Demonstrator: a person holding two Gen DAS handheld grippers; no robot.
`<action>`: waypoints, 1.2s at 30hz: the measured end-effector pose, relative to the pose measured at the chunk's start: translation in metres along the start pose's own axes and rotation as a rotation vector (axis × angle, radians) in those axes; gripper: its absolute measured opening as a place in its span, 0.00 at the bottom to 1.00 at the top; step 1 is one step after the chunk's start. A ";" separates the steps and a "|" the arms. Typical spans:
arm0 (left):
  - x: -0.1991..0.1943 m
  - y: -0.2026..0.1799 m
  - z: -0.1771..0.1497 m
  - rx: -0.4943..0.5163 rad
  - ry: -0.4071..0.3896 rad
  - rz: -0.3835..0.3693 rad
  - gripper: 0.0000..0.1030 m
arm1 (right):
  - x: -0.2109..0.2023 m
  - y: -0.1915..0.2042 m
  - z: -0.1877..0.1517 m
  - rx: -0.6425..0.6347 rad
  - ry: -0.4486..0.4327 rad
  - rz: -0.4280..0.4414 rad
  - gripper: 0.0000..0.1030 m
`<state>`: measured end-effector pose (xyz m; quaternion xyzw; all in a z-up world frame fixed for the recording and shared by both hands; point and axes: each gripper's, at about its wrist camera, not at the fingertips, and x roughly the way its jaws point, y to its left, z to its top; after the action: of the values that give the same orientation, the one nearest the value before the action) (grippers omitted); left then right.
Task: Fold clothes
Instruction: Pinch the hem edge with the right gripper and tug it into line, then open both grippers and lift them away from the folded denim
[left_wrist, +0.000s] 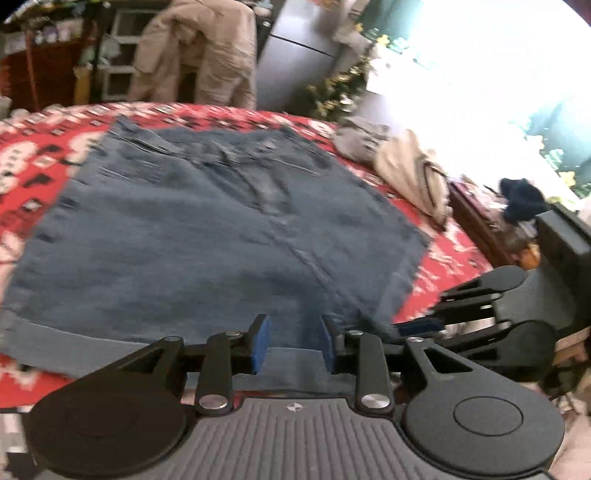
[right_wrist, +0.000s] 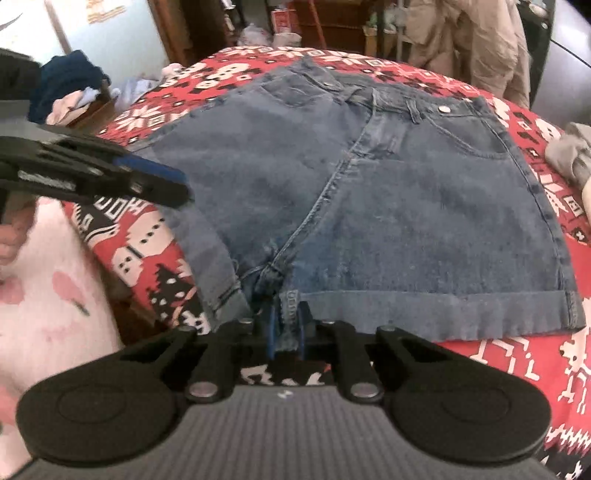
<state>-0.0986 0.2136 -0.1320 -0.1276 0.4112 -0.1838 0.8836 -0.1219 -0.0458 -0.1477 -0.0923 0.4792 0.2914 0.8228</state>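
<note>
Denim shorts (right_wrist: 388, 206) lie spread flat, front up, on the red patterned blanket (right_wrist: 517, 369) of the bed, waistband far from you and the cuffed hems near. Your right claw (right_wrist: 287, 328) is clenched on the fabric at the crotch, where the two hems meet; your left claw (left_wrist: 294, 341) stands released, pads apart, just over the near hem in its own view. Expect the cloth to feel thick and fairly stiff for clothing — it should hold a crease and drag as one sheet rather than slump, and the rolled cuffs and seams give you firm, non-slip places to pinch. A grip at a cuff corner or the waistband corner looks safer than mid-panel, where you would catch only one layer. Flat and unfolded suits either a fold about to be made or a smoothing pass. Room is open on the blanket to the right of the shorts; the bed's edge (right_wrist: 122, 236) falls away close on the left, and loose garments (left_wrist: 399, 158) crowd the far right corner.
</note>
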 end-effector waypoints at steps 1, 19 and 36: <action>0.004 -0.004 -0.001 0.001 0.005 -0.011 0.28 | 0.002 0.001 -0.001 -0.003 0.001 0.001 0.12; 0.046 -0.047 0.005 0.047 0.011 -0.064 0.28 | -0.052 -0.125 -0.017 0.225 -0.196 -0.165 0.26; 0.096 -0.071 0.018 0.147 0.063 0.005 0.29 | -0.049 -0.222 -0.054 0.351 -0.171 -0.315 0.03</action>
<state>-0.0438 0.1101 -0.1593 -0.0554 0.4248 -0.2151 0.8776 -0.0532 -0.2689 -0.1632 0.0035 0.4309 0.0788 0.8989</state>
